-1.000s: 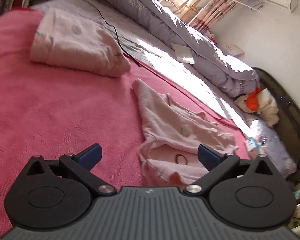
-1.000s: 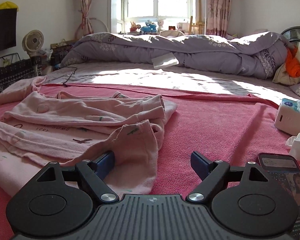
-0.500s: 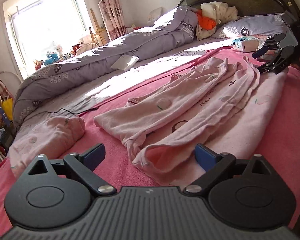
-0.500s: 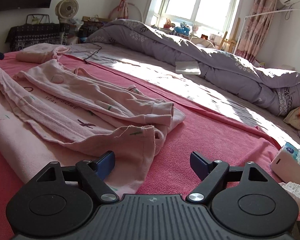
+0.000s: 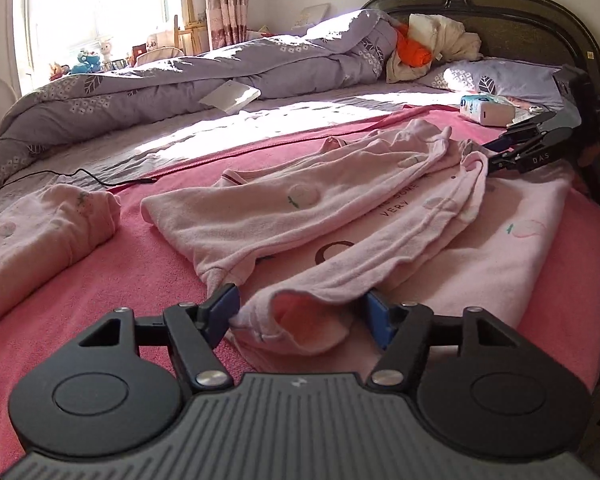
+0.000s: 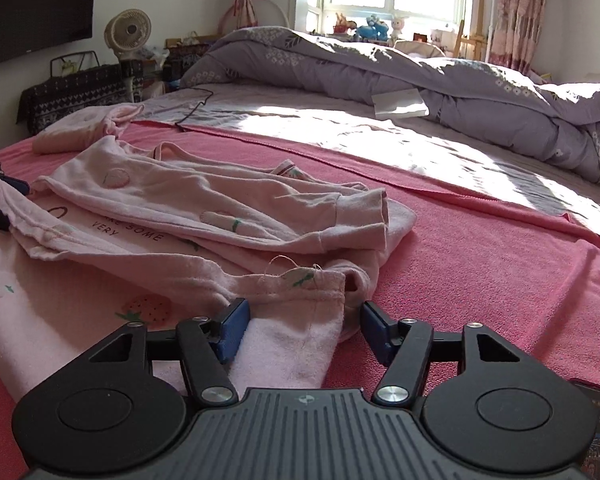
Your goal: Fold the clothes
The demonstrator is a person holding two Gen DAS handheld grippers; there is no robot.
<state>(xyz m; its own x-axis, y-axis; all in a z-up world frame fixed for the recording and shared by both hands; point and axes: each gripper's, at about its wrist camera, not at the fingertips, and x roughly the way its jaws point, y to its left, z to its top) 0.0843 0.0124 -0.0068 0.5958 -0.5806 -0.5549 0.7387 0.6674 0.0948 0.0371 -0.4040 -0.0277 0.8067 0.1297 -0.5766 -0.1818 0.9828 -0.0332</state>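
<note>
On the pink blanket (image 5: 100, 280), both the left hand-held gripper (image 5: 302, 318) and the right hand-held gripper (image 6: 302, 330) are closing around pink garment (image 5: 340, 216) hems.

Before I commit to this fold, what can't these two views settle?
- Left wrist view: pink garment hem fills the closing left gripper; cloth hides the pads' contact.
- Right wrist view: right gripper, also closing; cloth hides the far pad's contact.
- Phone: cut off by the edge.

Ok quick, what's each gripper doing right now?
Left gripper: closing around the pink garment's hem, not clamped.
Right gripper: closing around its other end, not clamped.
</note>
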